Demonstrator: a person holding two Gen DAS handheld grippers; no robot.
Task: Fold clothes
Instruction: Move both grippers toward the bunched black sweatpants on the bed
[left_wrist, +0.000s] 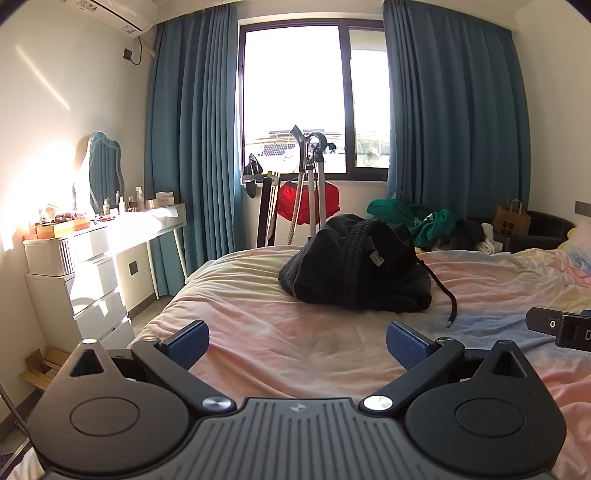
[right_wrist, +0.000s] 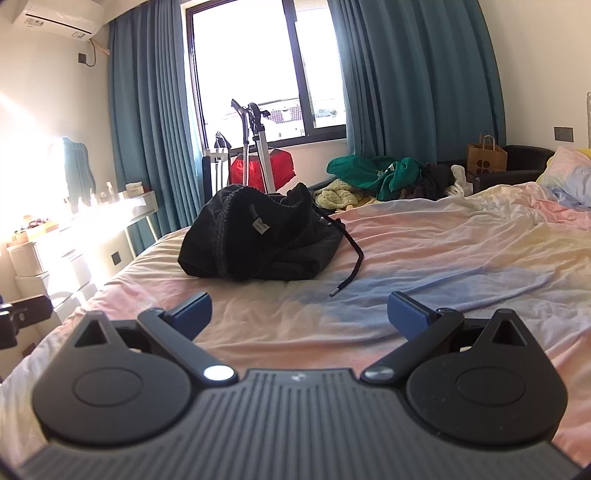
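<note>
A crumpled black garment (left_wrist: 356, 266) with a white label and a loose drawstring (left_wrist: 447, 299) lies heaped on the bed; it also shows in the right wrist view (right_wrist: 258, 236). My left gripper (left_wrist: 297, 345) is open and empty, low over the pastel sheet, short of the garment. My right gripper (right_wrist: 299, 317) is open and empty, also short of the garment, with the drawstring tip (right_wrist: 334, 292) just ahead. Part of the right gripper (left_wrist: 561, 326) shows at the left view's right edge.
The bed (right_wrist: 461, 251) has a rumpled pastel sheet. A pile of green and other clothes (right_wrist: 384, 177) lies beyond its far edge. A white dresser (left_wrist: 96, 258) stands left, a garment steamer stand (left_wrist: 312, 177) by the window, a paper bag (right_wrist: 485, 157) and dark armchair right.
</note>
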